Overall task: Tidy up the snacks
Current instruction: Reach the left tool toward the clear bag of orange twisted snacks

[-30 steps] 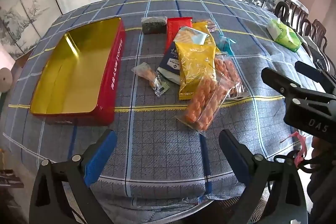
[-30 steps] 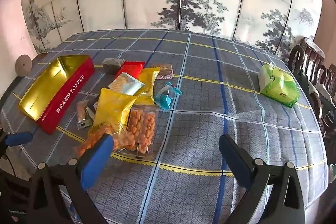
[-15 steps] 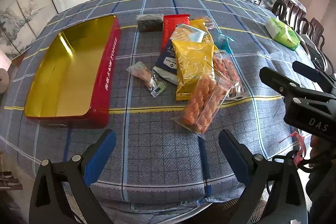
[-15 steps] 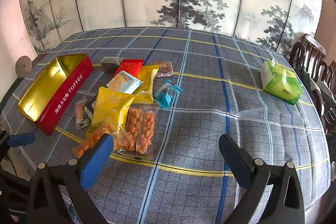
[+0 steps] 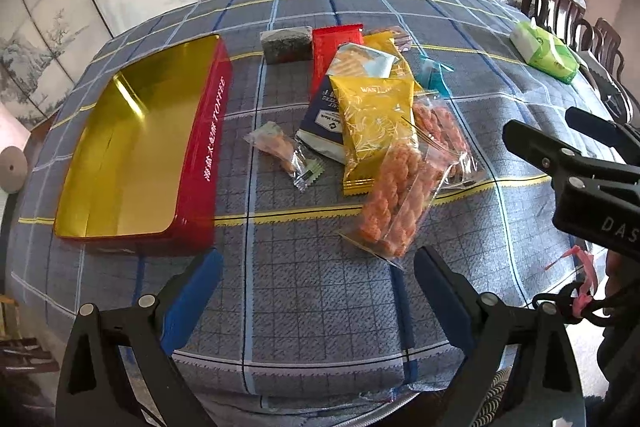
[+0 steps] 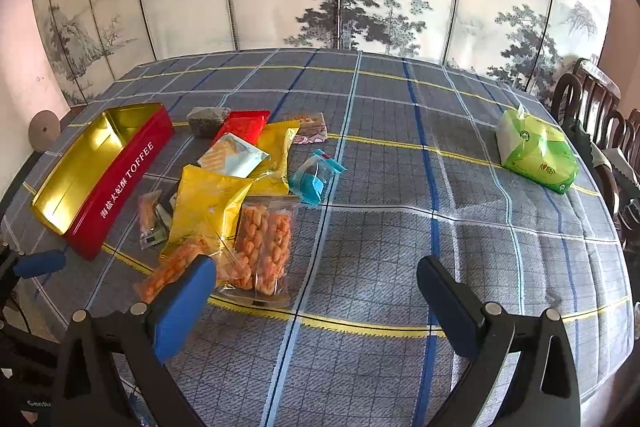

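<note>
In the left wrist view, the left gripper (image 5: pixel 316 283) has its fingers (image 5: pixel 192 291) spread wide apart and they hold nothing; they hang over the near edge of the tabletop (image 5: pixel 320 307), which carries a blue-grey checked cloth. Ahead of the left finger stands the red toffee tin (image 5: pixel 208 131), open, with a golden inside. Ahead and between the two fingers lies the heap of snacks: a clear bag of orange twists (image 5: pixel 396 203) is the nearest one, just beyond the right finger, and a yellow packet (image 5: pixel 372 123) lies partly on a dark blue packet (image 5: pixel 320 119). A small clear wrapper (image 5: pixel 280 151) lies alone between the tin and the heap. Farther away are a red packet (image 5: pixel 334 47) and a dark block (image 5: pixel 286 45) side by side. Far to the right of the fingers lies a green tissue pack (image 5: pixel 548 51), and the right gripper (image 5: pixel 576 155) shows at the right border. In the right wrist view, the right gripper (image 6: pixel 316 291) is also wide open and empty above the tabletop (image 6: pixel 400 227). The heap is ahead of its left finger (image 6: pixel 180 307): the bag of orange twists (image 6: pixel 168 271) is partly hidden behind this finger, a second clear bag of orange snacks (image 6: pixel 264 247) lies just beside it, and a teal wrapper (image 6: pixel 312 179) is farther ahead. The toffee tin (image 6: pixel 120 183) stands far to the left, and the tissue pack (image 6: pixel 536 151) well apart, ahead of the right finger.
</note>
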Available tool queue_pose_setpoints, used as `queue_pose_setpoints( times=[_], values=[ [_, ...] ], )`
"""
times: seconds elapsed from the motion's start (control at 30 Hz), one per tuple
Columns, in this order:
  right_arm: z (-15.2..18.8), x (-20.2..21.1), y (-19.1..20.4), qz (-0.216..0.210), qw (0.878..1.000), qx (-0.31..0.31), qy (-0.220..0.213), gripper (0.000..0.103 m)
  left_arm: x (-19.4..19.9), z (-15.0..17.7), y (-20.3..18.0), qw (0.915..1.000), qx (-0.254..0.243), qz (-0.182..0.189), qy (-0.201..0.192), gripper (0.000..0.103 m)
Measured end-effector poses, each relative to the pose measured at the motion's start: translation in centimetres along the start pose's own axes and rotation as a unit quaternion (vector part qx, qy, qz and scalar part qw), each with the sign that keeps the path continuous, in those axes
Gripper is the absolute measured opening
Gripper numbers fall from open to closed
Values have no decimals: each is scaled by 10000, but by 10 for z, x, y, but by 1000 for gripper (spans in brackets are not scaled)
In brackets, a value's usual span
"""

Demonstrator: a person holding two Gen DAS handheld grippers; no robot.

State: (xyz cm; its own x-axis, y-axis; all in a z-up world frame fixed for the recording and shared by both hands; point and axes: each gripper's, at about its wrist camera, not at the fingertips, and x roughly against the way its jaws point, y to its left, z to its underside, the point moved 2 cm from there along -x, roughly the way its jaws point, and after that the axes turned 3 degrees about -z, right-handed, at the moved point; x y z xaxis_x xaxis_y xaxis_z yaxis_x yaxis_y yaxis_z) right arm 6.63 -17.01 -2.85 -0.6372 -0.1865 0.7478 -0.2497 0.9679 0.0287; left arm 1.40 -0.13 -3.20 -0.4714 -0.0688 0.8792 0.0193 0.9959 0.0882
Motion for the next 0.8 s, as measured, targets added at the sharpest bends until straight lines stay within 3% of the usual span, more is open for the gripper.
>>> queue_pose_setpoints(
  times=[0.8],
  values=[
    [1, 0, -8, -50, 9999, -151, 13, 102, 1, -2, -6, 10000, -46, 57, -60, 95]
  ],
)
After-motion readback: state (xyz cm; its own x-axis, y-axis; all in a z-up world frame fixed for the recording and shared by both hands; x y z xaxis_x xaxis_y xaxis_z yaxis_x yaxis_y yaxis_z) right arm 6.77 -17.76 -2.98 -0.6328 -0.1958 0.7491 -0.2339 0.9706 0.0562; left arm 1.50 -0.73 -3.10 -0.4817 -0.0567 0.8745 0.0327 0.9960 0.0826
